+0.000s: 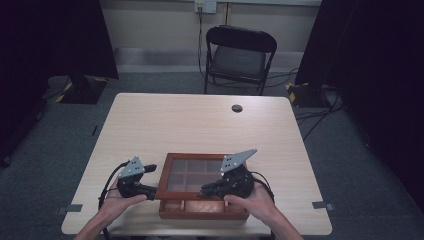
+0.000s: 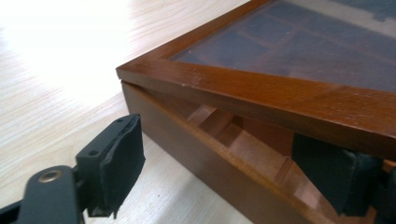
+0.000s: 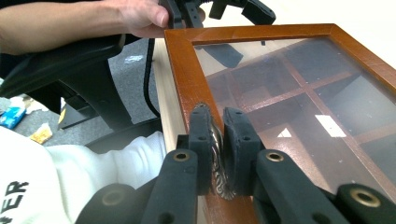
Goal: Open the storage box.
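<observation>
Near table's front edge: box (image 1: 202,209), lid (image 3: 187,79) ajar; right gripper (image 3: 217,140) pinches lid's clasp (image 3: 216,149); left gripper (image 2: 224,172) open astride the box wall.

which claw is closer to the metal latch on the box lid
Right. The right claw is shut on the latch at the lid's front edge, lifting it. The left claw is at the box's left side, open around its wall.

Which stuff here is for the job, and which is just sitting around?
For the job: box, its glass lid, metal clasp, left claw, right claw.
Sitting around: chair, cables on the floor.
</observation>
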Demonstrator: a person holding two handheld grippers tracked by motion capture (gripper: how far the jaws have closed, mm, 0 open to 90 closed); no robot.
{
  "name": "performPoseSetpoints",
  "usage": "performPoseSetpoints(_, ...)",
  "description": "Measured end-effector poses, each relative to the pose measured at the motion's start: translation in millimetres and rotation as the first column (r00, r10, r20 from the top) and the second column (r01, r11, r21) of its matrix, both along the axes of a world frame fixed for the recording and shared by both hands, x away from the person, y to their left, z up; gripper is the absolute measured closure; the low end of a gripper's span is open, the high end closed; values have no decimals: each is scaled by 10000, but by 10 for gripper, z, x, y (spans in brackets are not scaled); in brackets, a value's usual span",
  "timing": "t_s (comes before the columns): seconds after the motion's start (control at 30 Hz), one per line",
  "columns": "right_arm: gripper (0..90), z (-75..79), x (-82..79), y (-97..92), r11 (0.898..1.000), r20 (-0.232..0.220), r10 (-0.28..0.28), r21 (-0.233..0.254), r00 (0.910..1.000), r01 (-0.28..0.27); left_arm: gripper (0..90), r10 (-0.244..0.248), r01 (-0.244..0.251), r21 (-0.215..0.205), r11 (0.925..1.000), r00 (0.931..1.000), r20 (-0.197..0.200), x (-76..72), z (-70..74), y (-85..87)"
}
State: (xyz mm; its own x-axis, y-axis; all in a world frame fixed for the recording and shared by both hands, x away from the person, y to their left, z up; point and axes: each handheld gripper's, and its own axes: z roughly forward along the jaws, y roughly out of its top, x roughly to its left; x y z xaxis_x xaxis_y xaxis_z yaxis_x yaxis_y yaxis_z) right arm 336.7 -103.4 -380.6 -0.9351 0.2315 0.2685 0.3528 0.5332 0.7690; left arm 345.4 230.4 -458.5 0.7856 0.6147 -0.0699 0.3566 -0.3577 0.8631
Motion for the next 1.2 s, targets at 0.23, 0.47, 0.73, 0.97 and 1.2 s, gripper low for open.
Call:
performPoseSetpoints(0.23,824,33,34,-8,9999,-61,31,103,10000,-30,199,-256,257,-31,9997,9992,294,-9,27,-72)
performPoseSetpoints(0.47,711,16,51,-40,9995,-43,-73,295,10000,74,254,-199,190,175,9997,9986,498,-5,31,-98)
performPoseSetpoints(0.73,495,98,76,-203,9927,182,-1097,515,9938,1087,247,-32,36,-53,10000,9976,686,-4,62,-81)
performPoseSetpoints(0.97,357,34,47,-458,9784,138,-1837,993,9829,1814,249,73,-53,-257,9997,9970,776,-11,102,-85)
performPoseSetpoints(1.2,241,-1,41,-586,9639,167,-2317,1388,9726,2272,254,98,-49,-493,9988,9951,983,6,191,-119)
